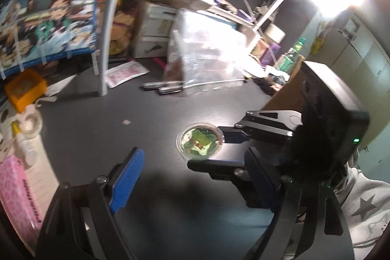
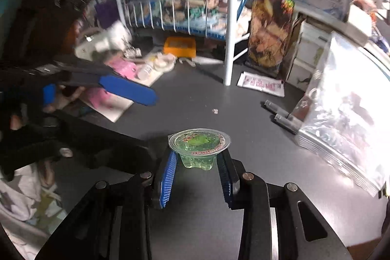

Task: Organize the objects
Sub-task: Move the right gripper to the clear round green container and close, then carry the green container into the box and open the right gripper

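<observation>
A small clear jelly cup (image 2: 199, 146) with green jelly and a printed foil lid sits between the blue pads of my right gripper (image 2: 197, 169), which is shut on its body just under the rim. The left wrist view looks down on the same cup (image 1: 199, 143), with the right gripper (image 1: 208, 150) reaching in from the right, one finger on each side. My left gripper (image 1: 195, 174) stands open and empty just in front of the cup, its ribbed blue fingers (image 1: 126, 177) wide apart. In the right wrist view its fingers (image 2: 126, 89) reach in from the left.
The dark tabletop (image 1: 121, 138) carries a shiny clear zip bag (image 2: 341, 113) at the right, two dark markers (image 2: 282, 118) beside it and a white packet (image 2: 260, 84). Behind stand a white rack post (image 2: 229, 40), an orange box (image 2: 180, 45), a tape roll (image 1: 29, 121) and a pink box (image 1: 17, 187).
</observation>
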Demonstrator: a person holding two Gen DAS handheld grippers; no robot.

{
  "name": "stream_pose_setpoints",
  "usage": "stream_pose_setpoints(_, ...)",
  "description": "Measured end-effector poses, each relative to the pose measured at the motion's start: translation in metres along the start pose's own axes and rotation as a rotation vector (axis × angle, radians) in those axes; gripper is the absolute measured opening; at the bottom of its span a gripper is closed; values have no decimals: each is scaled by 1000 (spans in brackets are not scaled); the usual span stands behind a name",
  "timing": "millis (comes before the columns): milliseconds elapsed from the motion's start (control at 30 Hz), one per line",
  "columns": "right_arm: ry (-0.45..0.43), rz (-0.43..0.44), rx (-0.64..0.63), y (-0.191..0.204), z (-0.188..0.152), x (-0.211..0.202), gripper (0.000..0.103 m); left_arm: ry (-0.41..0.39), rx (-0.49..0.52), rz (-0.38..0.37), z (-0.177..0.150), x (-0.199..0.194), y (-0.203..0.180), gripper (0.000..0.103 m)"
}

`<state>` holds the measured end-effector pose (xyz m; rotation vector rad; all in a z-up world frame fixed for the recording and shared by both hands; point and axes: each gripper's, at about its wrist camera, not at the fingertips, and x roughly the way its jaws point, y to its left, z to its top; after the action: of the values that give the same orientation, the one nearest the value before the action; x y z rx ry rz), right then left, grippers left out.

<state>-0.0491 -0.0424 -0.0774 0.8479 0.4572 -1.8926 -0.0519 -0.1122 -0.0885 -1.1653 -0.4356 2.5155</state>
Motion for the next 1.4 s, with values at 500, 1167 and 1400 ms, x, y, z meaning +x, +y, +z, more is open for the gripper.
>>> stream_pose_setpoints(500,-226,-68,-51,15,-11,-122,29,-68,190,-90,38,-18,-109,44)
stream_pose_setpoints(1167,-283,-318,177,-80,-46,-254,28,12,422,-212,118,57,-263,44)
stream_pose_setpoints(1400,-243,-365,286,-122,-79,-271,28,98,444,-227,126,107,-297,44)
